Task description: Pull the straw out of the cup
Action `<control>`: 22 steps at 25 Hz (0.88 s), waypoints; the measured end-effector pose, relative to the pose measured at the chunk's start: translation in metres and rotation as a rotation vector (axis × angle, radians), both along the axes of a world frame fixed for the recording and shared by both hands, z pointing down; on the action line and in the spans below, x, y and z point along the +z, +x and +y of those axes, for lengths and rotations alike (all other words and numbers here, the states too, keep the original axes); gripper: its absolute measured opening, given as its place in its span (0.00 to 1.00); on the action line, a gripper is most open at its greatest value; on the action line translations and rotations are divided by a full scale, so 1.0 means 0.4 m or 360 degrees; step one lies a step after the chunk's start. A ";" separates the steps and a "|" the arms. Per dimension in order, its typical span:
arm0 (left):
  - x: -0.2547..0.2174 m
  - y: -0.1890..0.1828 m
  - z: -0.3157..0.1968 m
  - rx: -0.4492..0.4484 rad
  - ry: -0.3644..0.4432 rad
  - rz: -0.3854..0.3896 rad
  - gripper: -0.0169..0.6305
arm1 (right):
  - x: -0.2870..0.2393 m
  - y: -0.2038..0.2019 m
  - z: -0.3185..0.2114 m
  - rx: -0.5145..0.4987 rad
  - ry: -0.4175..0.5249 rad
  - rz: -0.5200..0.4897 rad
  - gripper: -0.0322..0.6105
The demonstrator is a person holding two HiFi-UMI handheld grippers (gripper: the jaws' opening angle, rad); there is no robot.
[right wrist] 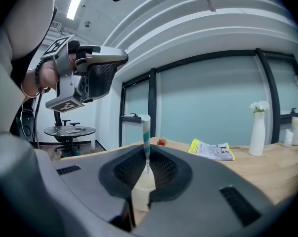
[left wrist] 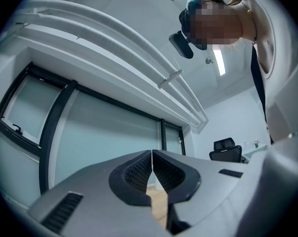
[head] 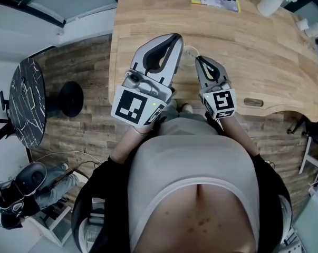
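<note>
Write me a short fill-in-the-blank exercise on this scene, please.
1. The right gripper is shut on the green-and-white striped ____.
2. The left gripper, jaws together, holds ____.
3. The tall white vase of flowers stands on the light wooden ____.
Missing words: straw; nothing; table.

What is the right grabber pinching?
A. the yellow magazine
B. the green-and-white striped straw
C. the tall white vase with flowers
B: in the right gripper view, the right gripper is shut on the green-and-white striped straw, which rises between its jaws.
</note>
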State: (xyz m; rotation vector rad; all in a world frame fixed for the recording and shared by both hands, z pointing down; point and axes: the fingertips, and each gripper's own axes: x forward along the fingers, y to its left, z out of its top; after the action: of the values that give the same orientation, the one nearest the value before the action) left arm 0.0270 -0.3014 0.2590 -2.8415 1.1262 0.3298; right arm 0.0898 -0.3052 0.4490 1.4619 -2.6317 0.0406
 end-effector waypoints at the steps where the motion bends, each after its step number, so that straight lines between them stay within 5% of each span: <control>1: 0.000 0.000 0.000 0.0002 -0.0001 0.0001 0.04 | -0.003 0.000 0.000 0.0001 0.0002 -0.0005 0.12; 22: -0.003 0.001 -0.001 0.0011 -0.0003 0.0007 0.04 | -0.032 -0.005 -0.002 0.0004 0.0020 -0.0047 0.12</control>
State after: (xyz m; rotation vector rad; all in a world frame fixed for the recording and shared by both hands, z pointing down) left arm 0.0273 -0.3017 0.2580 -2.8483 1.1183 0.3358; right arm 0.0877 -0.3061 0.4363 1.4797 -2.6585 0.0466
